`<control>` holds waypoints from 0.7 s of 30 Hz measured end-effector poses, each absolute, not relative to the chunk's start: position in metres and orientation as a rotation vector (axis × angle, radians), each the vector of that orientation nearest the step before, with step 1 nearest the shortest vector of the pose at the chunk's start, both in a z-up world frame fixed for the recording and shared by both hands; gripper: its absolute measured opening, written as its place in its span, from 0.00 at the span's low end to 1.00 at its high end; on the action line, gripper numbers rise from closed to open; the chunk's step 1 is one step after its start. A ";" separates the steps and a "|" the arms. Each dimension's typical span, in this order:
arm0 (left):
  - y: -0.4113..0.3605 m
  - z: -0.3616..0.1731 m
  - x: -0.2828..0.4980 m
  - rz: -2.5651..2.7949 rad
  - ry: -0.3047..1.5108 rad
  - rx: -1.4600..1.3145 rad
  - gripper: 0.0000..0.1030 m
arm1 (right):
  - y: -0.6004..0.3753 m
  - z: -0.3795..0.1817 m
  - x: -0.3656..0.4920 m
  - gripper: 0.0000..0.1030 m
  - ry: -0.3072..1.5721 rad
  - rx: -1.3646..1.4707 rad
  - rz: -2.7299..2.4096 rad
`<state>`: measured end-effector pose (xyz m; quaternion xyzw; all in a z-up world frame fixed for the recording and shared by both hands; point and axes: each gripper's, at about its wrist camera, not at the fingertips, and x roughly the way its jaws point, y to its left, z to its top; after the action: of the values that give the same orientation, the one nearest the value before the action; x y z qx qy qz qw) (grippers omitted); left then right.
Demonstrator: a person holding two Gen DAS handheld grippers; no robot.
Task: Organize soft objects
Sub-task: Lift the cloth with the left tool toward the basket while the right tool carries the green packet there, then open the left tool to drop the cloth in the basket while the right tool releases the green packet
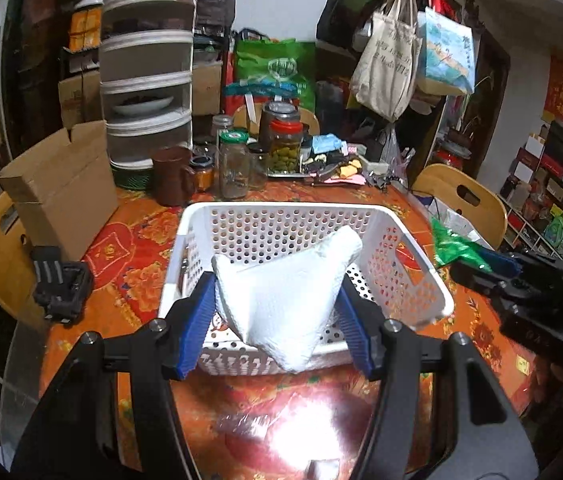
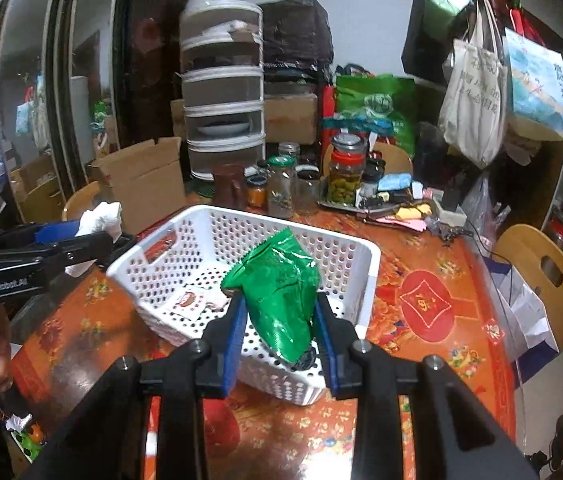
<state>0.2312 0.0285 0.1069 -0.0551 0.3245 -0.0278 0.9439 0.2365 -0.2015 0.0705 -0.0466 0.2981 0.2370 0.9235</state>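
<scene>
My left gripper (image 1: 277, 296) is shut on a white paper-towel pack (image 1: 281, 292) and holds it over the near side of the white perforated basket (image 1: 401, 264). My right gripper (image 2: 279, 312) is shut on a crinkled green foil packet (image 2: 281, 292) and holds it above the same basket (image 2: 345, 252). A small red-and-white sachet (image 2: 189, 302) lies on the basket floor. The left gripper and its white pack (image 2: 99, 216) show at the left of the right wrist view. The right gripper with the green packet (image 1: 457, 246) shows at the right of the left wrist view.
The basket stands on a red-orange patterned tablecloth (image 1: 129, 264). Behind it are glass jars (image 1: 235, 168), a brown mug (image 1: 171, 176), a cardboard box (image 1: 61, 188), a tiered rack (image 1: 147, 76) and a tray of small items (image 1: 337, 166). Wooden chairs (image 2: 541, 276) flank the table.
</scene>
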 end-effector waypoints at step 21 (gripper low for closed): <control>0.023 0.008 0.382 0.004 0.998 -0.132 0.57 | -0.147 -0.009 0.345 0.35 0.863 -0.217 0.432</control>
<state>0.3822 0.0229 0.0075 -0.0632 0.4781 0.0021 0.8760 0.3447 -0.1472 -0.0092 -0.1039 0.4140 0.2074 0.8802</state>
